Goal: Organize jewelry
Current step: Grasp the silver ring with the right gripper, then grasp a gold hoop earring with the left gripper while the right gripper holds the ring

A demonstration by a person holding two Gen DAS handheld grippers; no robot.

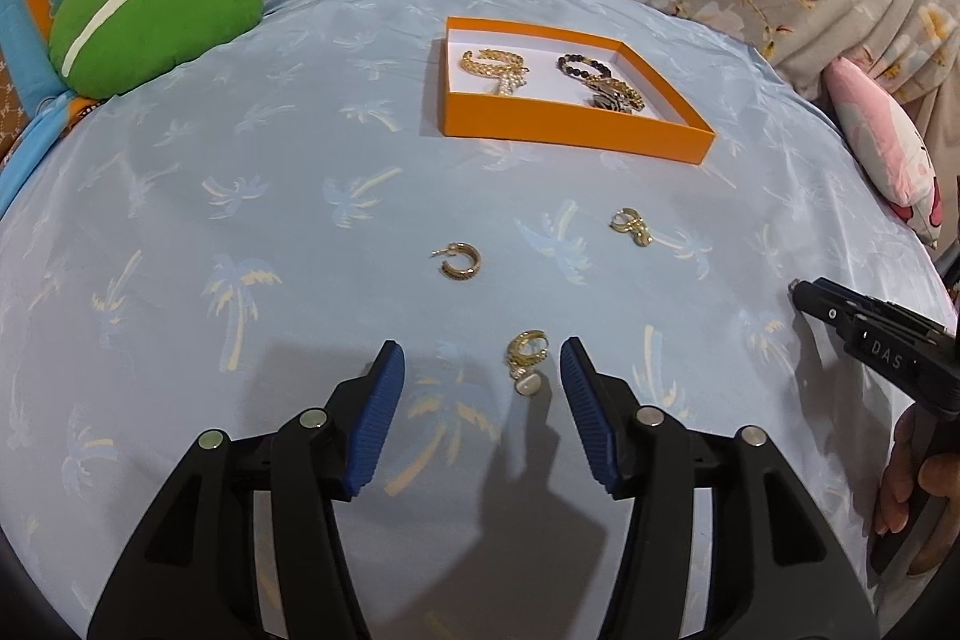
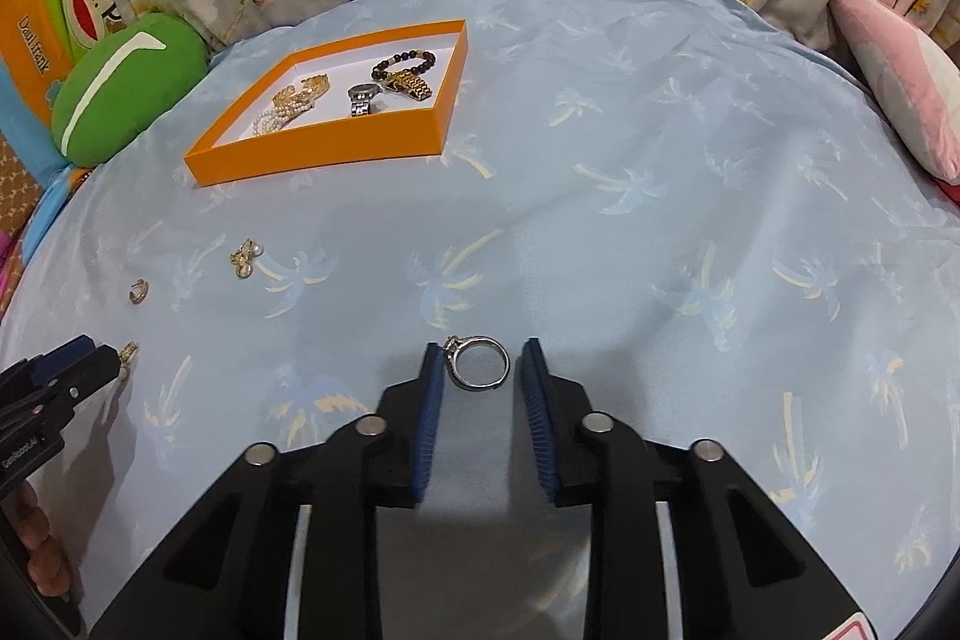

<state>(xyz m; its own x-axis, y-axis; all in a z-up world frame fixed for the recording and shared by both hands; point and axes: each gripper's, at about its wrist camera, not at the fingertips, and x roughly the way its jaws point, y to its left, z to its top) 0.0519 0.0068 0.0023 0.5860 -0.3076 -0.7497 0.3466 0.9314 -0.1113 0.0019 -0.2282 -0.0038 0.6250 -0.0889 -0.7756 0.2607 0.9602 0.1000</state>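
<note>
- Orange box [image 1: 576, 133] sits far side of the bed sheet [image 1: 240, 160]; already holds a gold chain bracelet [image 1: 489, 61], dark bead bracelet [image 1: 585, 67], a watch [image 2: 362, 97], pearl strand [image 2: 273, 118] – so partly done.
- Left to sort: pearl-drop earring [image 1: 527, 355], gold hoop earring [image 1: 459, 262], gold cluster earring [image 1: 630, 226], silver ring [image 2: 480, 361], all loose on the sheet.
- Left claw [image 1: 480, 370]: jaws wide, pearl-drop earring btwn them, pads not touching it.
- Right claw [image 2: 480, 370]: jaws narrow, straddling the ring; left pad looks to touch it, prob. not gripped yet.
- Est. approx. halfway; four small pcs remain.
</note>
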